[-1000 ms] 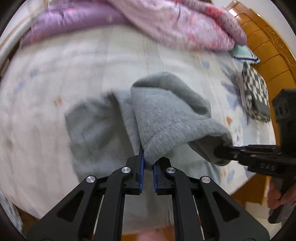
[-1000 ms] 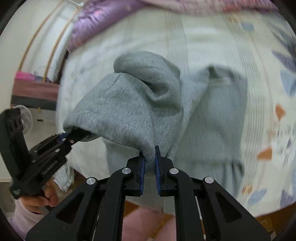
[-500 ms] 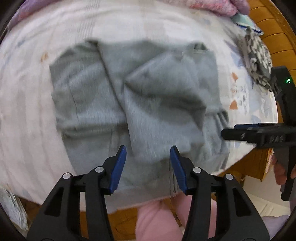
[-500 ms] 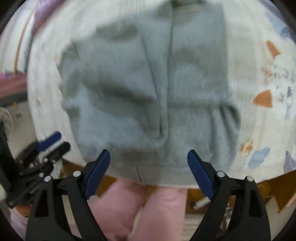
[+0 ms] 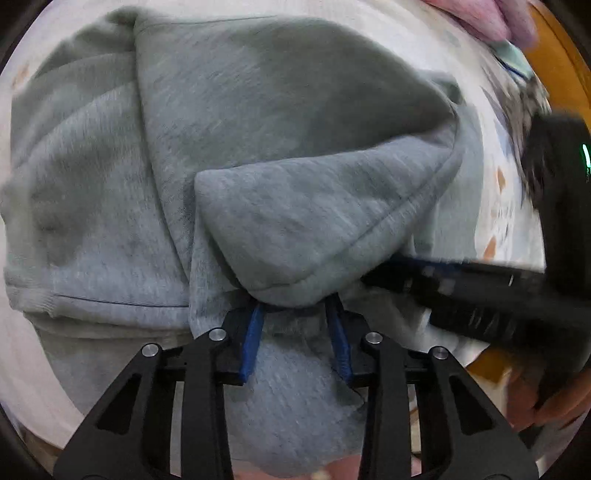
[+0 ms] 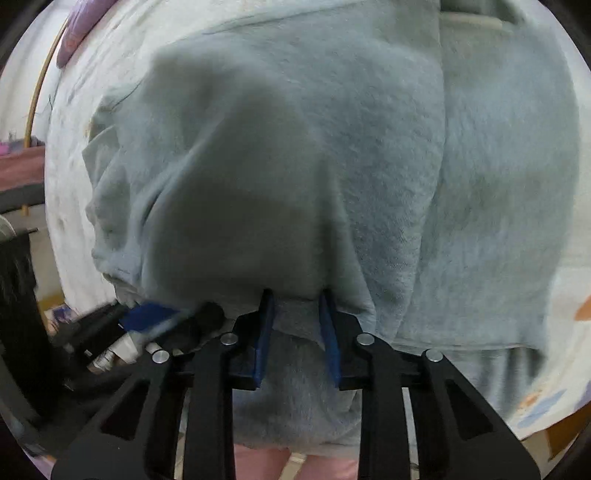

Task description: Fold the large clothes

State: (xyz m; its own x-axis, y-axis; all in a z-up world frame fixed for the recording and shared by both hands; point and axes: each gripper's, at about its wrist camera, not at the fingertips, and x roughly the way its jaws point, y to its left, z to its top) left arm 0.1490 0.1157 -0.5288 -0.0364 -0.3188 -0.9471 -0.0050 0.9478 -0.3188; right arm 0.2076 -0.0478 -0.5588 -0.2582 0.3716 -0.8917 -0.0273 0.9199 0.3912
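A grey sweatshirt (image 5: 258,147) lies folded on the bed and fills both views; it also shows in the right wrist view (image 6: 332,166). My left gripper (image 5: 295,310) is open, its blue pads straddling a folded corner of the fabric at the near hem. My right gripper (image 6: 295,314) is open too, its pads either side of a fabric edge at the near hem. The right gripper's body (image 5: 498,295) shows at the right of the left wrist view; the left gripper (image 6: 147,325) shows blurred at the lower left of the right wrist view. The fingertips are partly hidden under cloth.
The sweatshirt rests on a white patterned bedsheet (image 6: 569,314). A pink quilt (image 5: 487,18) and a wooden headboard (image 5: 554,40) are at the upper right of the left wrist view. A purple pillow (image 6: 77,33) lies at the far left. The bed's near edge is just below the grippers.
A second ago both grippers were shut on lifted fabric. They let go, opened wide and pulled back, and now sit lower and closer at the near hem with the jaws less wide around fabric.
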